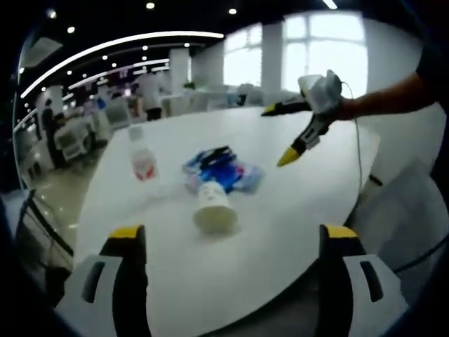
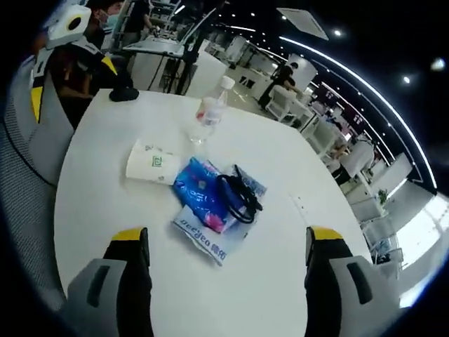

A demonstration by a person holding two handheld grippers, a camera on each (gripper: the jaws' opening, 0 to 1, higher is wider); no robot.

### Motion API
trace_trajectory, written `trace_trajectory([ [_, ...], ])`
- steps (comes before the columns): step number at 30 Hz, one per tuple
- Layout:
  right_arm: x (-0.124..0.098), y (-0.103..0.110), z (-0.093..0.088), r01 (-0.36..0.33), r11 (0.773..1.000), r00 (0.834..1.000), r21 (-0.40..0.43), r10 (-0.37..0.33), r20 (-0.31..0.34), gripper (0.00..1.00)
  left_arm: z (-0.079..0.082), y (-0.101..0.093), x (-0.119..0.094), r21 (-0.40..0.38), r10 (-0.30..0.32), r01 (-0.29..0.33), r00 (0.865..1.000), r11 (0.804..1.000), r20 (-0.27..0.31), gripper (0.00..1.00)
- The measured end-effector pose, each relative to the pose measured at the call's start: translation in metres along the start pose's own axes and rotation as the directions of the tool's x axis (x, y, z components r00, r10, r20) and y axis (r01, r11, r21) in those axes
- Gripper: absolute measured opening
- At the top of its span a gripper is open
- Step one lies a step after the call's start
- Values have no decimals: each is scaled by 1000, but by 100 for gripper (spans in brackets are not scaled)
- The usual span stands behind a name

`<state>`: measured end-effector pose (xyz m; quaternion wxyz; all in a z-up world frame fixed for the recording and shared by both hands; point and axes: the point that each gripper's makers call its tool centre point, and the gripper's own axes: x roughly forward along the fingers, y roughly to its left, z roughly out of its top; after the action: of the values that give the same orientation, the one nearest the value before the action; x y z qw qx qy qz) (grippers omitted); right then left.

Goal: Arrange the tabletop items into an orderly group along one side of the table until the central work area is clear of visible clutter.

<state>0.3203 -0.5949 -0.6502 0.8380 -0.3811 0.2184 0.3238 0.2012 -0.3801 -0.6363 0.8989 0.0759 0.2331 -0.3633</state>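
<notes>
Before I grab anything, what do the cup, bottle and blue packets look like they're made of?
Cup: probably paper, matte white with a green print, lying on its side.
Bottle: clear plastic, see-through with a white cap and red label.
Blue packets: glossy plastic film, judging by the sheen and creases.

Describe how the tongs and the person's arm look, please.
Left tongs: two dark jaws with yellow tips on pale grey bodies. Right tongs look the same; in the left gripper view they show black jaws tipped yellow, a white body and a thin cable. The hand wears a white glove; the sleeve is dark.
</notes>
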Motion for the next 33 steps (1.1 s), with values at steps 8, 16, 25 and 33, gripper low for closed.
trace_trajectory([
  [8, 13, -7, 0, 8, 998, 1000, -58, -9, -12, 82, 0, 0, 0, 2, 0, 0, 1000, 1000, 2, 100],
  [16, 23, -13, -1, 12, 998, 1000, -65, -14, -22, 79, -1, -3, 1, 14, -12, 12, 1000, 1000, -6, 100],
  [25, 37, -17, 10, 14, 997, 1000, -82, -15, -9, 72, -5, -4, 2, 44, -13, 14, 1000, 999, -26, 100],
  [33, 52, -20, 13, 22, 995, 1000, -100, -24, -16, 62, -5, -3, 2, 58, -10, 12, 1000, 998, -29, 100],
])
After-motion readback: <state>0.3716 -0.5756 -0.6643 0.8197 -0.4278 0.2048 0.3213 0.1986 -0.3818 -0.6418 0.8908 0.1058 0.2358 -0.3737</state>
